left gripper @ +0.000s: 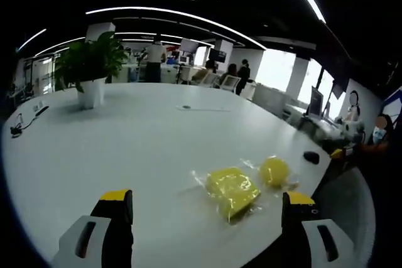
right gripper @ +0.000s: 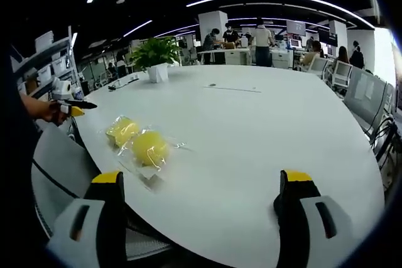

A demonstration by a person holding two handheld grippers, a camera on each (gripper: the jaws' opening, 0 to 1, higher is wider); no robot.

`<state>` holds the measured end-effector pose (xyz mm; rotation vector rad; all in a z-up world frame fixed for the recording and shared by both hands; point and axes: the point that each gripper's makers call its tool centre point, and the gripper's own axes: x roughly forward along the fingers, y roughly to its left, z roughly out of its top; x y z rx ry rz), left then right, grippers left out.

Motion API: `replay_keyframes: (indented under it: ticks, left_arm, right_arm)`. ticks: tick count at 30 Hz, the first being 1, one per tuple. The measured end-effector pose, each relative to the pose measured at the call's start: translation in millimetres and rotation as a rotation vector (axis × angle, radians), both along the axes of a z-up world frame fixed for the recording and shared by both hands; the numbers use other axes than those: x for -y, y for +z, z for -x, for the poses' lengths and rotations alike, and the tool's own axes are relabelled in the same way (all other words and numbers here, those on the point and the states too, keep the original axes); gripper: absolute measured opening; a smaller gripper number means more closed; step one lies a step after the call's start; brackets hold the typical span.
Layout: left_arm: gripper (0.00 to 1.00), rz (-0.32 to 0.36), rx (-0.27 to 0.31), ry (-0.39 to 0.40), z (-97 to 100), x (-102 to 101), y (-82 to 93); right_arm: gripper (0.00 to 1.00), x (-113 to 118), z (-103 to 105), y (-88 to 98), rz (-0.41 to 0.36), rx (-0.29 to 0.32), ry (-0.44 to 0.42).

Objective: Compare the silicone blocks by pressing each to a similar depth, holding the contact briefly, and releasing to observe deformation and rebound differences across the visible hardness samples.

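Two yellow silicone blocks lie side by side in clear wrappers on a large white table (left gripper: pixel 144 136). In the left gripper view the squarish block (left gripper: pixel 231 187) is just ahead between my jaws and the rounder block (left gripper: pixel 274 171) sits to its right. My left gripper (left gripper: pixel 206 208) is open above the table, holding nothing. In the right gripper view the round block (right gripper: pixel 151 147) and the squarish block (right gripper: pixel 122 131) lie ahead to the left near the table edge. My right gripper (right gripper: pixel 202 183) is open and empty. The left gripper (right gripper: pixel 70 106) shows at the far left, held by a hand.
A potted plant (left gripper: pixel 91 67) (right gripper: pixel 156 58) stands at the far side of the table. A small black object (left gripper: pixel 311 156) rests near the right table edge. Cables (left gripper: pixel 19 127) lie at the left. Office chairs (right gripper: pixel 370 111) and people stand beyond.
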<state>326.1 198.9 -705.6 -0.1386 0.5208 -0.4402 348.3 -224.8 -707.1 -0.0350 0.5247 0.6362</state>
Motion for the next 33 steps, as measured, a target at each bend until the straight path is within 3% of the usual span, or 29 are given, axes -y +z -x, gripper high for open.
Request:
replay_keyframes:
  ticks: [14,18,21,26,29,33]
  left_arm:
    - [1.0,0.026,-0.007,-0.017,-14.2,7,6.5]
    - [1.0,0.115,-0.065,0.016,-21.9,12,8.5]
    - [1.0,0.125,-0.07,0.051,-33.9,7,11.3]
    - [1.0,0.157,-0.096,0.04,-44.9,14,14.0]
    - [1.0,0.166,-0.127,0.023,-46.9,21,10.6]
    - [0.96,0.233,-0.194,0.03,-51.1,33,1.2]
  right_arm:
    - [0.97,-2,0,4.3,-0.014,0.004,-0.01]
    - [0.97,-3,1,3.0,-0.006,0.002,-0.007]
    - [0.97,-4,2,5.2,-0.011,0.003,-0.009]
    - [0.97,-4,1,8.3,-0.016,0.01,-0.014]
    - [0.97,-4,0,10.1,-0.021,0.013,-0.019]
    - [0.97,-4,0,10.4,-0.024,0.014,-0.023]
